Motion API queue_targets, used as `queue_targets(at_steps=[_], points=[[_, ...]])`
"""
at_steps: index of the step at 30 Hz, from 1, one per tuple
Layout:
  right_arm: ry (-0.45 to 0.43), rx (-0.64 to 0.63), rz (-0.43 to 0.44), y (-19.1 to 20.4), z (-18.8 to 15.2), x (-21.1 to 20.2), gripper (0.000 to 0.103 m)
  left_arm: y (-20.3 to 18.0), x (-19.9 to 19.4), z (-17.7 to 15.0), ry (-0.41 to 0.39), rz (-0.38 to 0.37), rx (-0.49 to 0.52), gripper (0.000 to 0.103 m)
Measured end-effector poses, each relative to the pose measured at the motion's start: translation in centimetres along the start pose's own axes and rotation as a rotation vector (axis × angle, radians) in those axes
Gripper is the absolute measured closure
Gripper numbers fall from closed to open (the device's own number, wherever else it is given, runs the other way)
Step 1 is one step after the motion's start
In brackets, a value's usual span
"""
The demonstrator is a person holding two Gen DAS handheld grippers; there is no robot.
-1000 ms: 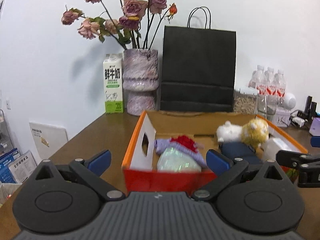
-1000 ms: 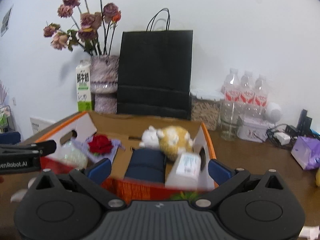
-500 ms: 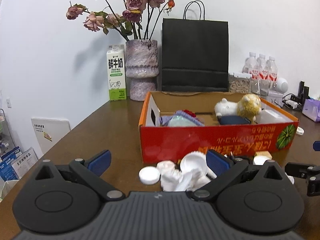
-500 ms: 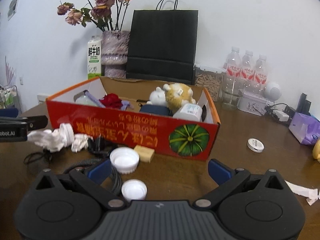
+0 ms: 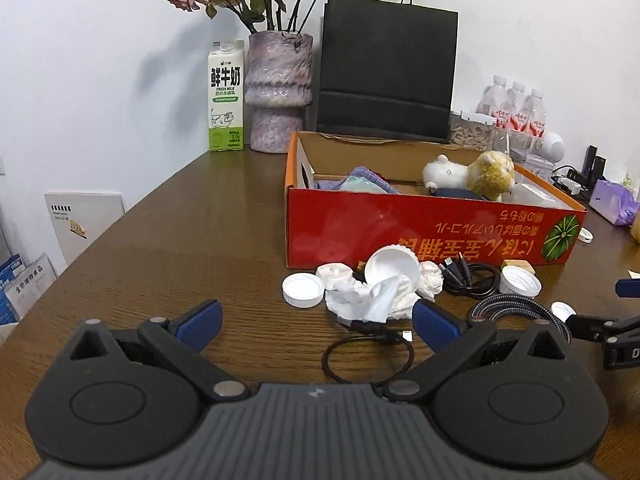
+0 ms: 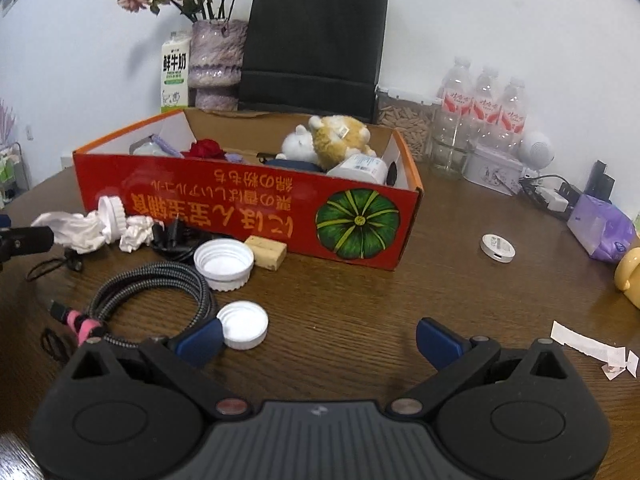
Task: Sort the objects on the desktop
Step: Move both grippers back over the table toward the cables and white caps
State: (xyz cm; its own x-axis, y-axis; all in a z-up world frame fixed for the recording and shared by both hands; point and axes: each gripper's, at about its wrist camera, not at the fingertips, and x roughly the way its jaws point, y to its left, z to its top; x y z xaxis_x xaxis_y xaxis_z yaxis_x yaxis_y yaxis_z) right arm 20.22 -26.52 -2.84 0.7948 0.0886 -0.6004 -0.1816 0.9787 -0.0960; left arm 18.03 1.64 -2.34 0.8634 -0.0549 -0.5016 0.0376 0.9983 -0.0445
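The brown wooden surface (image 5: 192, 240) carries a red cardboard box (image 6: 248, 204) holding a plush toy (image 6: 336, 140), a red rose (image 6: 206, 148) and a white bottle (image 6: 360, 168). In front of the box lie crumpled tissues (image 5: 372, 296), a braided cable (image 6: 160, 280), a thin black cable (image 5: 360, 352), a tan block (image 6: 266, 251) and 3 white caps, 1 (image 6: 242, 324) just beside the right hand-held gripper (image 6: 318, 338). That gripper and the left hand-held gripper (image 5: 316, 320) both hover with fingers spread apart, holding nothing
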Motion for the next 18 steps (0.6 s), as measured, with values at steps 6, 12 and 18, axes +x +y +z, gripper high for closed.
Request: queue_targets(at_steps=[6, 12, 18], points=[[0.025, 0.016, 0.019, -0.2, 0.0, 0.6, 0.000, -0.1, 0.2, -0.1, 0.022, 0.003, 0.006, 0.000], [0.055, 0.091, 0.068, -1.2, 0.0, 1.3, 0.000, -0.4, 0.9, -0.2, 0.082, -0.005, 0.023, 0.000], [0.056, 0.098, 0.062, -1.2, 0.1, 1.6, 0.000, -0.7, 1.9, -0.3, 0.141, -0.025, 0.041, 0.000]])
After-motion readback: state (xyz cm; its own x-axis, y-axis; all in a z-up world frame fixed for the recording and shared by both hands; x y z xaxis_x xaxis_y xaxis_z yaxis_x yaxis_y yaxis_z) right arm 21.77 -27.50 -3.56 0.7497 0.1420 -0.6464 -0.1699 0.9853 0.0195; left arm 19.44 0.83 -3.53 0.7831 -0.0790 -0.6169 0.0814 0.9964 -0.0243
